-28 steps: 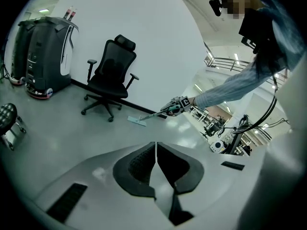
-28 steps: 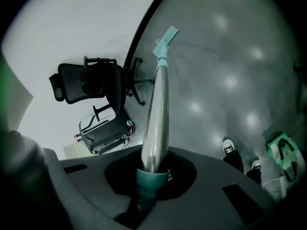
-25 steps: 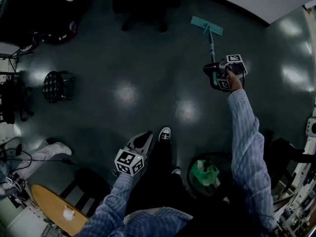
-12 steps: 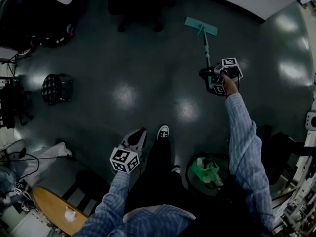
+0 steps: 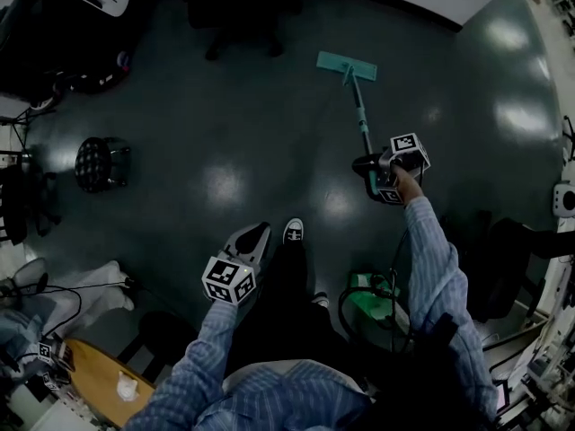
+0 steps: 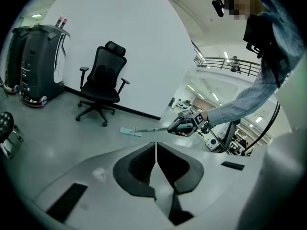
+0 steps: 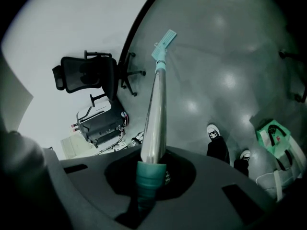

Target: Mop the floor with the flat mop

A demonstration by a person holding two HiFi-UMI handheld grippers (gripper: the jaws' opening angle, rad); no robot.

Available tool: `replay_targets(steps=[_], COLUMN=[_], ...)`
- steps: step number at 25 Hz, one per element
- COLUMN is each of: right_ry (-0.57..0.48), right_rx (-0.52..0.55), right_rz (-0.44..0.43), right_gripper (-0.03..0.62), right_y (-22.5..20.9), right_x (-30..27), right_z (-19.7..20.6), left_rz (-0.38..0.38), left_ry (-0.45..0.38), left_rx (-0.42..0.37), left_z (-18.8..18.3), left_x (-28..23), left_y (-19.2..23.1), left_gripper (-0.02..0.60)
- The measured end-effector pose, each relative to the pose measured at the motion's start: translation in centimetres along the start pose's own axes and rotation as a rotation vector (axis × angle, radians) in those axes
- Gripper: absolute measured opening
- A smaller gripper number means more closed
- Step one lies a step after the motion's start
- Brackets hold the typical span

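Observation:
The flat mop has a teal head (image 5: 347, 65) flat on the dark floor and a long metal handle (image 5: 362, 124) running back to my right gripper (image 5: 367, 171). That gripper is shut on the handle's teal grip (image 7: 149, 176); in the right gripper view the handle (image 7: 156, 104) runs up to the mop head (image 7: 164, 41). My left gripper (image 5: 255, 239) hangs low by the person's leg, shut on nothing, its jaws meeting (image 6: 155, 150). From the left gripper view the mop head (image 6: 130, 132) and the right gripper (image 6: 184, 126) show ahead.
A black office chair (image 5: 238, 16) stands by the far wall, a black stool (image 5: 97, 158) at left. A green bucket (image 5: 373, 299) sits by the person's right side. A black machine (image 6: 38, 56) stands at the wall, a round wooden table (image 5: 90, 380) at lower left.
My right gripper has drawn back toward the person and to the left, dragging the mop head over the floor with it. The left gripper has barely moved.

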State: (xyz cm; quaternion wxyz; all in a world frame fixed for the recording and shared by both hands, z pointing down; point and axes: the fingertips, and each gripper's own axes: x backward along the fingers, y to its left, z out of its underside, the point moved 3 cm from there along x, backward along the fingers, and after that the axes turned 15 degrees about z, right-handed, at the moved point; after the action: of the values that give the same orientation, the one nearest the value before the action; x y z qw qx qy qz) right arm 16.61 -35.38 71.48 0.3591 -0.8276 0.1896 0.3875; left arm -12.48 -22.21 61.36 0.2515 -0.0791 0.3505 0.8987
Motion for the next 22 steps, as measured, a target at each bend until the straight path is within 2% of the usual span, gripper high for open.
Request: replay_targets(steps=[8,15,22], right_ry=[0.037,0.056,0.093], right_rx=[-0.037,-0.061,-0.073], right_rz=[-0.042,-0.063,-0.082], right_gripper=[0.023,0.023,0.023], right_y=[-6.9,-13.3,-21.1], right_x=[0.3,0.3,-0.4], right_z=[11.9,21.8,33.5], left_rz=[0.03,0.046,0.065], left_ry=[0.013,-0.015,-0.033], left_rx=[-0.033,-0.073,-0.111], left_z=[3.0,5.9,9.8], left_x=[3.0,5.0,8.2], left_y=[-6.0,-11.4,-18.2], left_gripper=[0.009,0.009,0.009])
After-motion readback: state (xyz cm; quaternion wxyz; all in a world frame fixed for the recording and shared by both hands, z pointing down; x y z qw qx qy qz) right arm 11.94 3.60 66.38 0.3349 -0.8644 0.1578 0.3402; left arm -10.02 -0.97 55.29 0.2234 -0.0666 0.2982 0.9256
